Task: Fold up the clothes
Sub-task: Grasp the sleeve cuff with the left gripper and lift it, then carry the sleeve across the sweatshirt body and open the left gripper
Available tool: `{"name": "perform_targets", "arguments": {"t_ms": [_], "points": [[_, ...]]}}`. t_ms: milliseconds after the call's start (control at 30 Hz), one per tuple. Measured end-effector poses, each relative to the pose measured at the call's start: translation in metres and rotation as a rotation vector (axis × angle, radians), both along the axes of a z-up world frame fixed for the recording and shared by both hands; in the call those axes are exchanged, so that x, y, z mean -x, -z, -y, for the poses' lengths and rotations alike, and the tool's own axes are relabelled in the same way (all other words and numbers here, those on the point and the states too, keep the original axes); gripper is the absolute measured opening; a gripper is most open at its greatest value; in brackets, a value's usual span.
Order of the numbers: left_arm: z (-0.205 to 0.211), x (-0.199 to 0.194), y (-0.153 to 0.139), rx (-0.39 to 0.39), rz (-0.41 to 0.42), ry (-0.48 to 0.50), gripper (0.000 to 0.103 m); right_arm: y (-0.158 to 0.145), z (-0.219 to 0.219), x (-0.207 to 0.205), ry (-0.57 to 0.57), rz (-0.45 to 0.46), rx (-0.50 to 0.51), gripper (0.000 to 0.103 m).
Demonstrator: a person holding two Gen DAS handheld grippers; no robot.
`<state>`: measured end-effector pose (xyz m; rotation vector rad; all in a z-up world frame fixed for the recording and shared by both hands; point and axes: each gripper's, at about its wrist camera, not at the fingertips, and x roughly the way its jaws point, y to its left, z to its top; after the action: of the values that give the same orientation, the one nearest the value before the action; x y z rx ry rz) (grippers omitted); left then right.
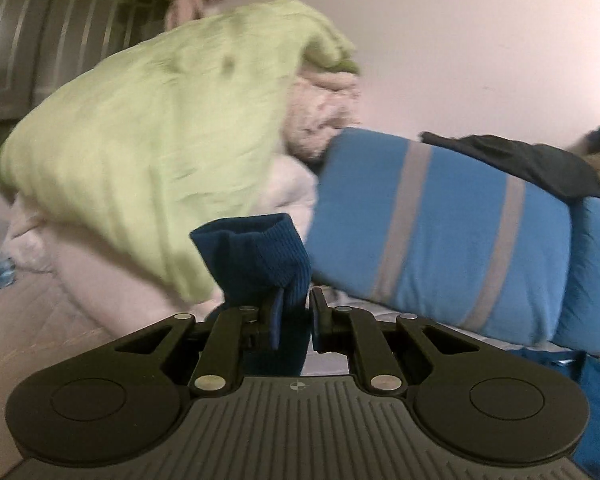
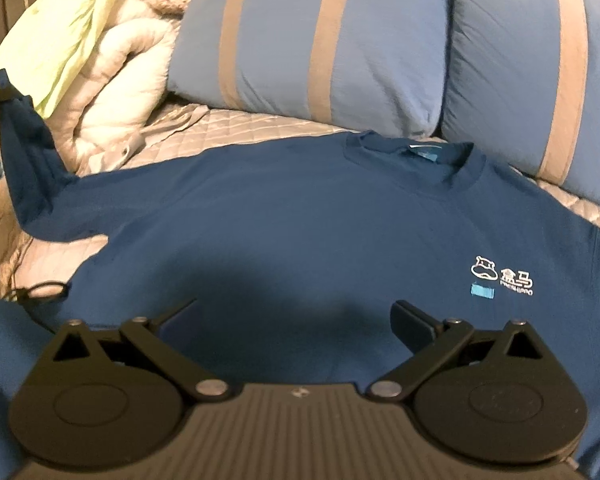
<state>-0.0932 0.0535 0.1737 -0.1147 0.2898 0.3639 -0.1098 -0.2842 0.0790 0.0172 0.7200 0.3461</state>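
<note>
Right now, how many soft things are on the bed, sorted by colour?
Blue: 3, the sweatshirt and two striped pillows
Green: 1, the green cloth
White or cream: 1, the puffy quilt
Black: 1, the dark garment on a pillow
Total: 6

Left tool (image 1: 294, 312) pinched nearly closed; right tool (image 2: 296, 312) spread wide, angled downward.
</note>
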Motion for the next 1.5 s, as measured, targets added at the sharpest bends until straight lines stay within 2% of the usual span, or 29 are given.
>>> {"name": "perform_targets", "arguments": {"t_ms": [300, 500, 700, 1067, 1400, 1467, 1500], "points": [[0.049, -0.023, 0.003, -0.036, -0.021, 0.078, 0.013, 0.002, 0.009, -0.011, 0.048, -0.030, -0.060, 0.103], [0.077, -0.029, 0.001, -0.054, -0.005, 0.125, 0.013, -0.001, 0.019, -0.012, 0.092, -0.032, -0.106, 0.103], [0.085, -0.033, -0.003, -0.021, 0.008, 0.145, 0.012, -0.005, 0.022, -0.009, 0.109, -0.031, -0.120, 0.103], [0.106, -0.055, -0.010, -0.029, -0.005, 0.196, 0.011, -0.004, 0.022, -0.011, 0.112, -0.043, -0.124, 0.103], [0.185, -0.088, -0.014, -0.039, -0.028, 0.396, 0.012, 0.000, 0.019, -0.013, 0.100, -0.058, -0.102, 0.103], [0.204, -0.092, -0.007, -0.029, -0.051, 0.489, 0.013, 0.000, 0.020, -0.013, 0.103, -0.063, -0.110, 0.103], [0.212, -0.095, -0.003, -0.011, -0.063, 0.559, 0.021, 0.000, 0.021, -0.014, 0.105, -0.066, -0.115, 0.103]]}}
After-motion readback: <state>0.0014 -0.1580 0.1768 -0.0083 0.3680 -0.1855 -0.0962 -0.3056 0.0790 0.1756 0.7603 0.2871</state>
